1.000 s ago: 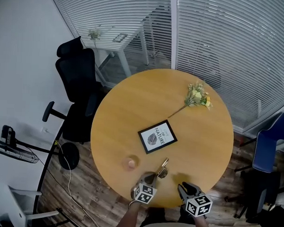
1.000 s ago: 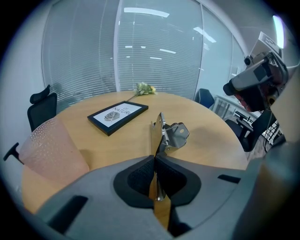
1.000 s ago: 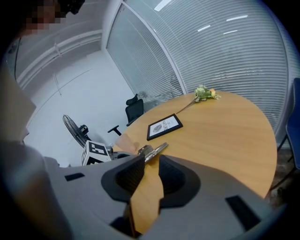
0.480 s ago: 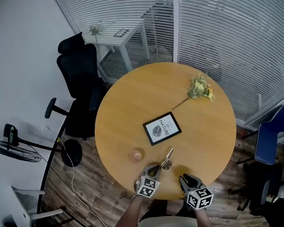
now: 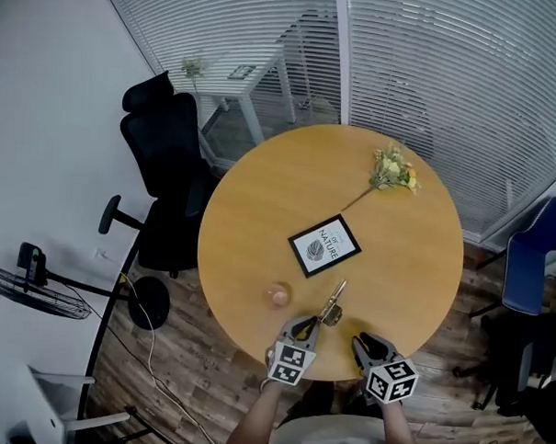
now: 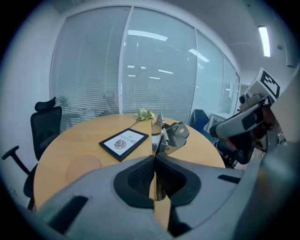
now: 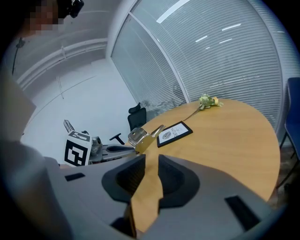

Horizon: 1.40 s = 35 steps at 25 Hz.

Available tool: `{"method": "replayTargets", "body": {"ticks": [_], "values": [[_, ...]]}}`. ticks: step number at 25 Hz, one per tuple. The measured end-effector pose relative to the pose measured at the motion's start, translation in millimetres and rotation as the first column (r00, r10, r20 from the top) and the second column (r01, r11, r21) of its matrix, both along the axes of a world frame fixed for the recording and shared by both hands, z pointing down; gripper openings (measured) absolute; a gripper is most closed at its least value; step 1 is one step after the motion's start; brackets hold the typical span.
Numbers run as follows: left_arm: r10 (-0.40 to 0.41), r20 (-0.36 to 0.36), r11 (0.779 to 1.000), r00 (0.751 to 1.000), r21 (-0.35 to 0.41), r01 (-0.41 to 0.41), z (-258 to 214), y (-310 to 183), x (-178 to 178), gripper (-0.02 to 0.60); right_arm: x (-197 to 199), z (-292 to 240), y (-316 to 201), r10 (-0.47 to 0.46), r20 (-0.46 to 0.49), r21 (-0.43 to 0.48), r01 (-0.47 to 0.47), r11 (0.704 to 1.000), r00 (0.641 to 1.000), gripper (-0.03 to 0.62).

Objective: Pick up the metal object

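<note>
You're working at the near edge of the table [image 5: 251, 215], and the pick looks all but done. Your left gripper [image 5: 307, 330] has its jaws pressed tight on the metal piece [image 5: 332, 307], which sticks out past the pads over the near part of the table, between the pink disc [image 5: 277, 296] and your right gripper [image 5: 365, 345]. In your right gripper view the piece [image 7: 143, 135] seems to hang clear of the wood. I judge the grasp made and the piece off the surface. At most you need to raise it a little higher and keep it steady. Your right gripper hovers just beside it with the jaws apart and only tabletop showing between them, so it takes no part in the hold.

From big to small:
- **Table:** round and smooth, in warm honey-coloured wood or veneer with a soft sheen.
- **Frame** [image 5: 325, 245]**:** a flat black rectangle around a white printed card, lying near the middle.
- **Flowers** [image 5: 393, 171]**:** a small pale yellow-green sprig on a thin stalk, at the far side.
- **Disc:** flat, round and a dull pink.
- **Metal piece** [image 6: 165, 133]**:** thin folded sheet, silvery with a brassy cast. It has a hinge-like barrel and a long narrow tongue.

The piece looks hard and slick against your ribbed black pads [image 6: 140, 176]. I think it could pivot if you ease the squeeze.
</note>
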State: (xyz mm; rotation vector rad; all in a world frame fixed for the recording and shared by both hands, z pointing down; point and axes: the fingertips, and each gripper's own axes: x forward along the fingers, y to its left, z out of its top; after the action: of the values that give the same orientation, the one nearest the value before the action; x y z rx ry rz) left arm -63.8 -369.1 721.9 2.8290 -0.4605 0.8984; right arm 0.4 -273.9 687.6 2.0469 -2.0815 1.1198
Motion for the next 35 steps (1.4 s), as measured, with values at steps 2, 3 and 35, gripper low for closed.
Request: {"method": "replayTargets", "body": {"ticks": [2,3,35], "values": [[-0.016,-0.017,1.0,1.0,0.01,0.016,-15.4,7.9,-1.7,0.015,-3.2,-9.2,8.2,-0.017,-0.009,0.011,0.017,1.0,1.0,0.083],[-0.026,-0.026,1.0,0.999,0.014,0.026,-23.0,12.8,-3.7,0.015,-5.0,-14.7,13.1,-0.024,-0.013,0.016,0.025,1.0,1.0,0.083],[-0.191,-0.299,0.981,0.935,-0.021,0.194,-133.0,197.0,-26.8,0.015,-16.8,-69.5,214.7,0.005,-0.068,0.139,0.005,0.99,0.998,0.072]]}}
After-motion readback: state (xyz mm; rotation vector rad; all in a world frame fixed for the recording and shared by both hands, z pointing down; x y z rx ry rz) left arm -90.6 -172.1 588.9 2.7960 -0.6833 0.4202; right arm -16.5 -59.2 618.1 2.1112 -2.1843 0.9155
